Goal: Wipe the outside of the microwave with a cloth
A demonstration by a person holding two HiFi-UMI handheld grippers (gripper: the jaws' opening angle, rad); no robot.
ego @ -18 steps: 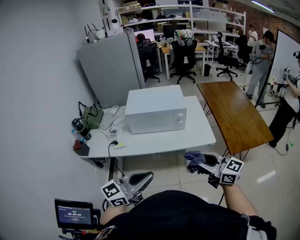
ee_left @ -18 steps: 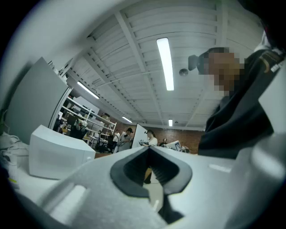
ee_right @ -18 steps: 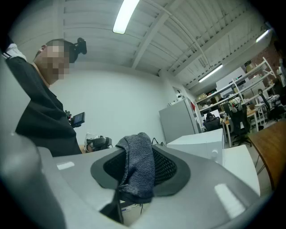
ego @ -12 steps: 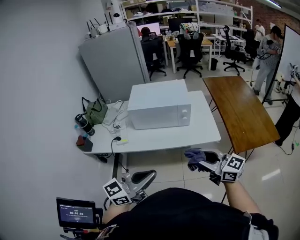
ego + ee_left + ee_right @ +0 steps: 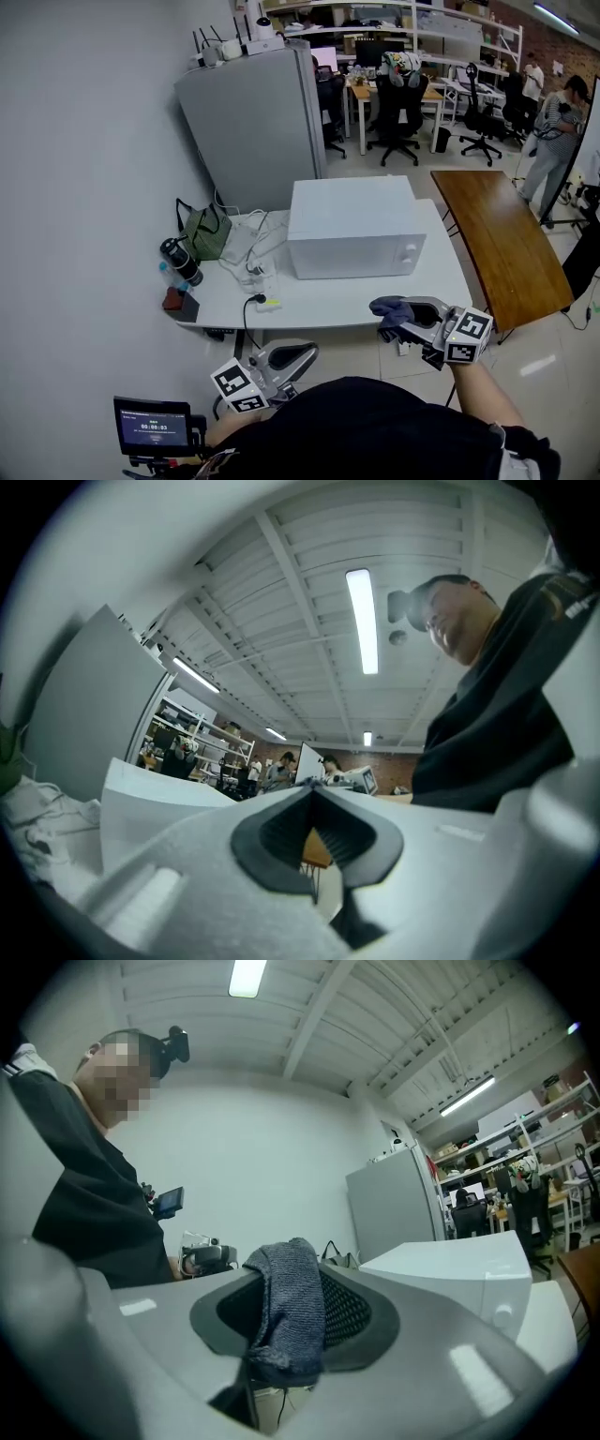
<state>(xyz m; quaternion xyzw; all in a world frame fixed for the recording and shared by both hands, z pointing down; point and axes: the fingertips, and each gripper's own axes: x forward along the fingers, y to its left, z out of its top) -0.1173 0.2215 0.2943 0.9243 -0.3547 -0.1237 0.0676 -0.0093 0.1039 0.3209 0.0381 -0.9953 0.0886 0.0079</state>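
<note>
Clamping a dark grey-blue knitted cloth (image 5: 290, 1309), the right gripper (image 5: 397, 319) is holding it pinched between both jaws; the fabric is draping over the upper jaw tips and bunching below them. The left gripper (image 5: 296, 354) is keeping its jaws pressed together at the tips, with only a small hollow showing between the pads.

The white box-shaped microwave (image 5: 354, 228) is sitting on the white rectangular table (image 5: 323, 302), at 12 o'clock from the cloth and well apart from it. The left gripper is hanging at 7 o'clock of the microwave, off the table.

Hidden: the microwave's rear and left faces are facing away from the head view; the person's dark torso is covering the lower edge there.

Room: a bare strip of tabletop is running along 6 o'clock of the microwave. White cables (image 5: 251, 246) and a green bag (image 5: 208, 231) are crowding its 9 o'clock side. A brown wooden table (image 5: 506, 246) is standing at 3 o'clock, just beside the white one.
</note>
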